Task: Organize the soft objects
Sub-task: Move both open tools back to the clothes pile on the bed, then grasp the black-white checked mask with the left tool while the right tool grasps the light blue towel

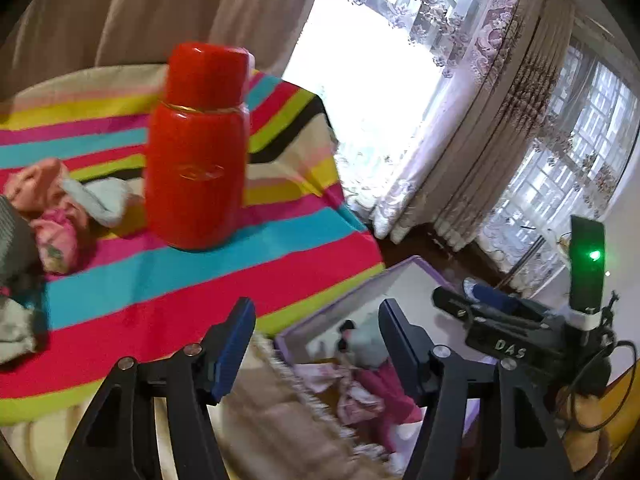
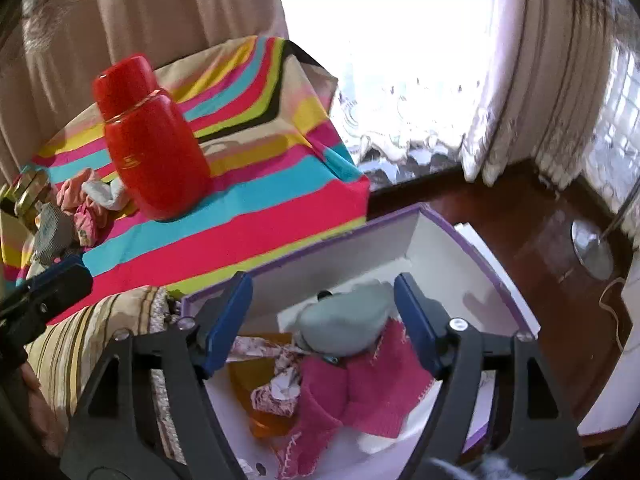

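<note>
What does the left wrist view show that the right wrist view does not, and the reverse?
Only the left wrist view shows the right gripper's body with its green light.

Only the right wrist view shows the full inside of the purple-rimmed box, including an orange item under the pink knit, and a round metal stand base on the floor.

Both show the red thermos, striped cloth, the leftover pile of small garments, and open, empty jaws.
</note>
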A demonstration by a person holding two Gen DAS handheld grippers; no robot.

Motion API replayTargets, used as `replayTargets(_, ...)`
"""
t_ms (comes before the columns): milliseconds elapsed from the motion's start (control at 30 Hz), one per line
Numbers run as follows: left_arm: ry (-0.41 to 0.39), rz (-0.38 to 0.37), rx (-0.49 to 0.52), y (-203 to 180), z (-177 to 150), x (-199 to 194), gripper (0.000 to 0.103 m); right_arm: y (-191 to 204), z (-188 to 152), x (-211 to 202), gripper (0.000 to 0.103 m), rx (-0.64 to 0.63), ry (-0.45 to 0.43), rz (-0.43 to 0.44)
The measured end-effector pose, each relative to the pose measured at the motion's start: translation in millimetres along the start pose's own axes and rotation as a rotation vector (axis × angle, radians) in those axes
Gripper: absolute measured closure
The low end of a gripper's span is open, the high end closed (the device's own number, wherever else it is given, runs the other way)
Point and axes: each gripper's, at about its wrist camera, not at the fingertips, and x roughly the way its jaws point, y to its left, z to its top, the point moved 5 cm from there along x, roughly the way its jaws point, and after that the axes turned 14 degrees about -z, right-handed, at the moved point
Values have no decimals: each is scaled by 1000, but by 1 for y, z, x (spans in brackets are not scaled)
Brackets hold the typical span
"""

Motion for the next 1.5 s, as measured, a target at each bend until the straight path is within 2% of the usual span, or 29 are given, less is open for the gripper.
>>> replayTargets(100,8,40,10,15,-1,-14,32,15,4,-8,21,-57,-38,-20)
replayTargets(267,-33,143,29,50,1,-42,31,37,9,-17,18,-110,-83,-54)
replayTargets(367,-44,210,53,70,3,-55,31,53,9,-15,17,-149,-69,-50)
replayTargets(600,-31,349,42,129,8,-72,31,87,5,-21,17,-183,-117,21)
replayTargets(867,-19,518,-22,200,24,-81,31,131,0,-14,17,-211,-15,173)
replayTargets(1033,-20,620,-107,248,30,-89,31,163,4,-11,17,-242,-10,200)
replayTargets(1167,6,667,-161,276,21,-90,31,196,12,-10,17,-271,-14,224)
replayTargets(1367,5,662,-207,298,13,-91,32,251,21,-12,17,-385,-85,183)
replayTargets(1500,2,639,-218,310,10,-88,47,287,22,-10,17,-507,-174,101)
